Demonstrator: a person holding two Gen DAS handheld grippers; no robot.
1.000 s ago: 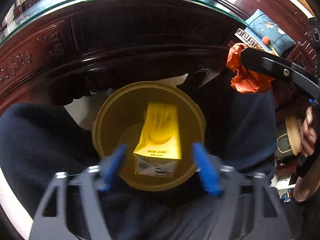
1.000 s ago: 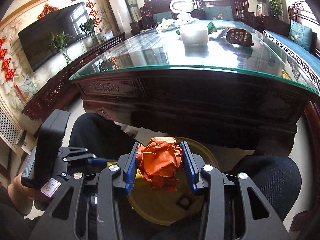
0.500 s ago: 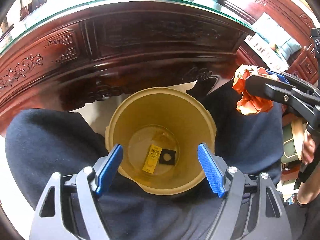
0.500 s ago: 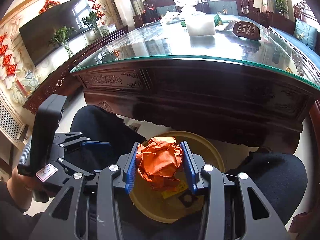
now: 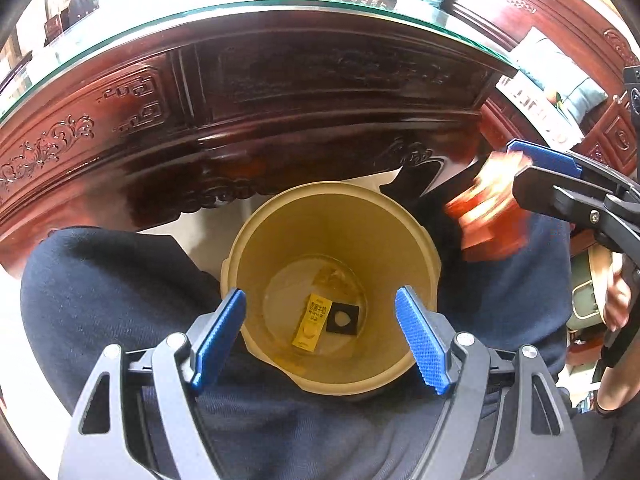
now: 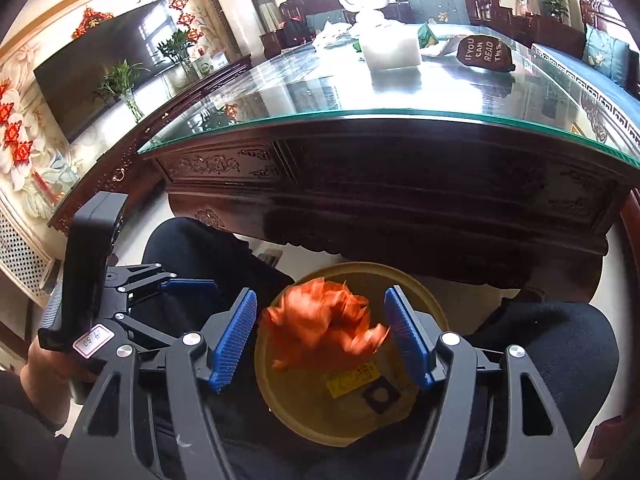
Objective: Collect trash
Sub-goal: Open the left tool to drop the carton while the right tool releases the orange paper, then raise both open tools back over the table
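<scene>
A yellow bin (image 5: 332, 216) stands on the floor between the person's dark-trousered legs; it also shows in the right wrist view (image 6: 420, 292). A small yellow carton (image 5: 311, 322) lies on its bottom beside a black square. My left gripper (image 5: 320, 338) is open and empty over the bin's near rim. My right gripper (image 6: 322, 338) is open above the bin. A crumpled orange paper ball (image 6: 320, 322) is blurred, loose between its blue pads, over the bin mouth. The ball also shows in the left wrist view (image 5: 488, 216), right of the bin.
A dark carved wooden table (image 6: 400, 184) with a glass top stands just behind the bin. On it are a white tissue box (image 6: 390, 50) and a dark sign (image 6: 484, 54). The person's legs (image 5: 108, 280) flank the bin on both sides.
The yellow carton dropped from my left gripper to the bin's bottom. My right gripper has opened and the orange paper ball is now falling, blurred, toward the bin.
</scene>
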